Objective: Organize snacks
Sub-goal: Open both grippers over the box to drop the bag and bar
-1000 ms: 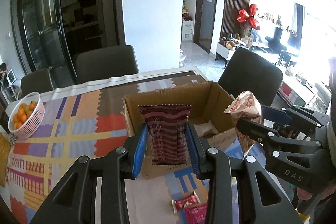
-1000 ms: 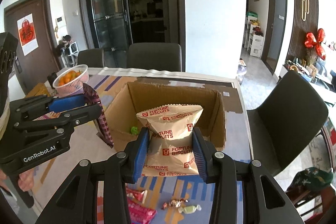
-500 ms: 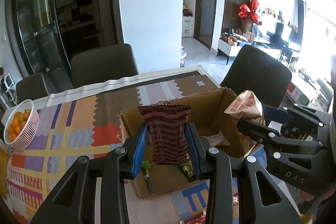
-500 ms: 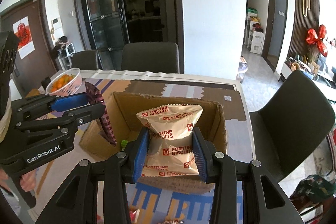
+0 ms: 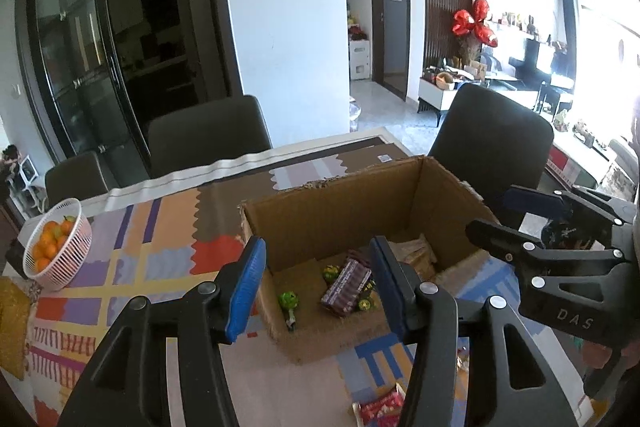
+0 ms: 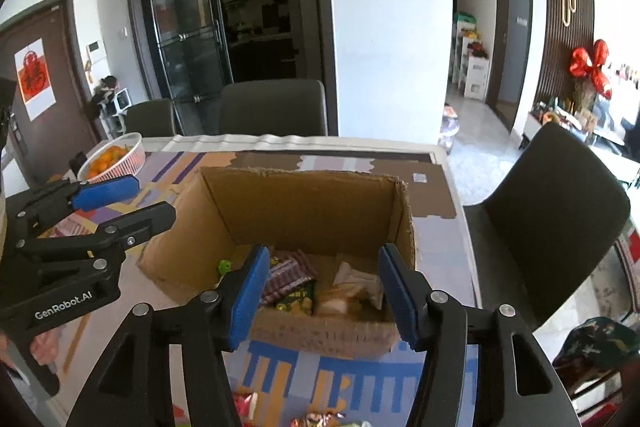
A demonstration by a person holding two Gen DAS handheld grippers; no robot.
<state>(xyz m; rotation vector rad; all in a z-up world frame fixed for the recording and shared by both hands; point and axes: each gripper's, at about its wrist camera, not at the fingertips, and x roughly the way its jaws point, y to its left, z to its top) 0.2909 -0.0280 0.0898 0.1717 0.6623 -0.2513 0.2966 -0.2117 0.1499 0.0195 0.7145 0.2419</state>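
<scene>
Now both pairs of jaws stand apart with nothing between them, having just opened over the cardboard box (image 5: 336, 223). The left gripper (image 5: 318, 283) hangs above the near wall of the box, and the dark striped packet (image 5: 347, 287) lies flat on the box floor right under it, among a few small green sweets (image 5: 289, 301). The right gripper (image 6: 322, 287) hovers at the box's near right side; the pale biscuit bag (image 6: 352, 287) lies slumped inside against the right wall, beside a green-and-yellow pack (image 6: 294, 301).

These are light, crinkly foil pouches, I'd say: soft, puffed with air, a bit slick, with brittle contents that would crush under a hard squeeze. The flat middle or a crimped end seam looks like the sensible place to pinch one.

More wrapped snacks (image 5: 380, 407) lie on the patterned tablecloth (image 5: 132, 267) on the near side of the box, outside it. A basket of oranges (image 5: 56, 247) sits well left of the box.
</scene>
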